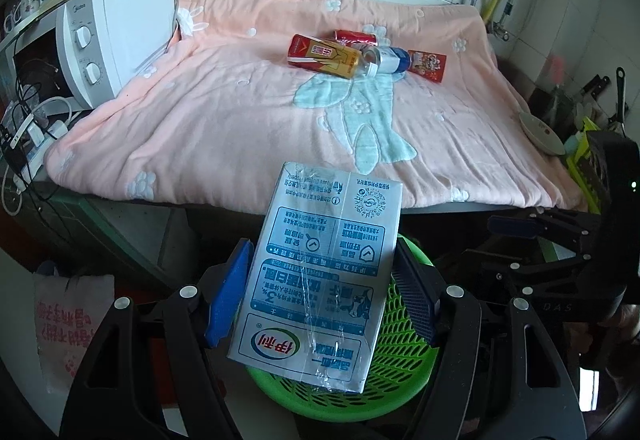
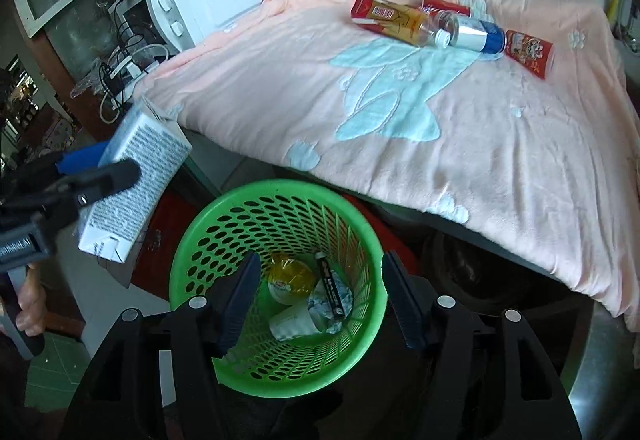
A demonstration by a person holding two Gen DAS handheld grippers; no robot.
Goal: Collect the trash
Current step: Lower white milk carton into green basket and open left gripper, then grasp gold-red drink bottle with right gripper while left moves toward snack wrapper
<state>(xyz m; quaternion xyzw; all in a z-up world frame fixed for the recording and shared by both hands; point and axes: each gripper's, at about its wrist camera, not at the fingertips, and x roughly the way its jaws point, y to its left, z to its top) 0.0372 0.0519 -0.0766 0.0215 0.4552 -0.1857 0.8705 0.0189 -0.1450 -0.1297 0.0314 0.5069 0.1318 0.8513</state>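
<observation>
While my left gripper [image 1: 324,292] clamps the milk carton [image 1: 320,272] flat between its blue pad and its black one, the carton stands out past the fingertips toward twelve o'clock, its printed face up; under it, at about five o'clock, the green basket [image 1: 404,372] shows its perforated wall. From my right wrist view the same carton [image 2: 136,184] sits at nine o'clock of the basket's rim [image 2: 276,186], off to the side of the opening and higher than it, pinched in my left gripper [image 2: 96,172]; a hand [image 2: 28,300] grips the handle below. My right gripper [image 2: 320,296] hangs over the basket mouth with its jaws apart and nothing between them. Down in the basket lie a yellow lidded cup [image 2: 290,276], a white paper cup [image 2: 294,320], a dark marker [image 2: 330,290] and crumpled paper [image 2: 340,300]. On the pink blanket [image 1: 240,112], toward twelve o'clock, more trash waits together: a red and gold carton [image 1: 320,54], a red can [image 1: 356,37] behind it, a clear bottle [image 1: 370,60] touching a blue and white bottle [image 1: 394,60], and a red packet [image 1: 428,65] at three o'clock of them. A white microwave [image 1: 116,48] stands at ten o'clock.
</observation>
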